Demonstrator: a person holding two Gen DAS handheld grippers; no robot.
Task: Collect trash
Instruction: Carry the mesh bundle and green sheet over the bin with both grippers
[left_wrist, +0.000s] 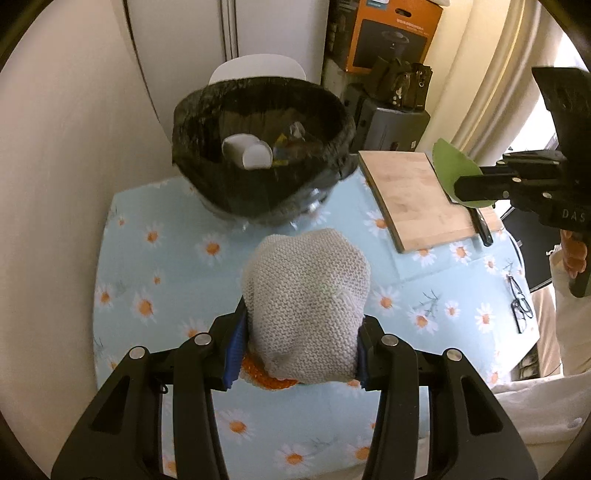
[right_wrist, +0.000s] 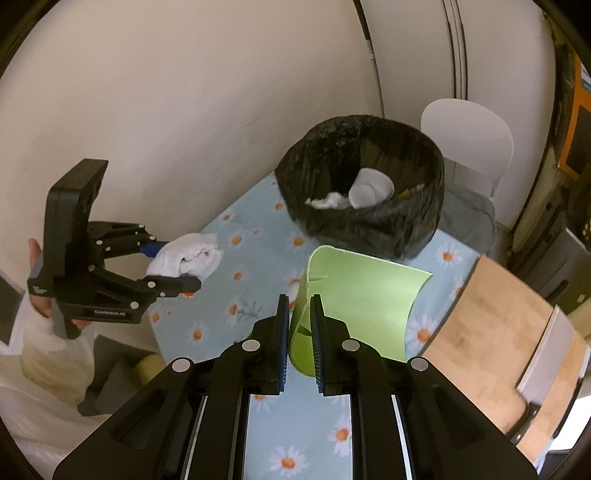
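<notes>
Trouble may come if my left gripper, clenched on grey knitted cloth, or right gripper, pinching thin green plastic scoop, releases before black-lined bin ahead.

Daisy-print table w/ lined bin, cutting board, glasses

Right gripper: clamped on green dustpan
Left gripper: grips white knitted cloth
Bin: black-lined, table's far edge, white cup inside
</notes>
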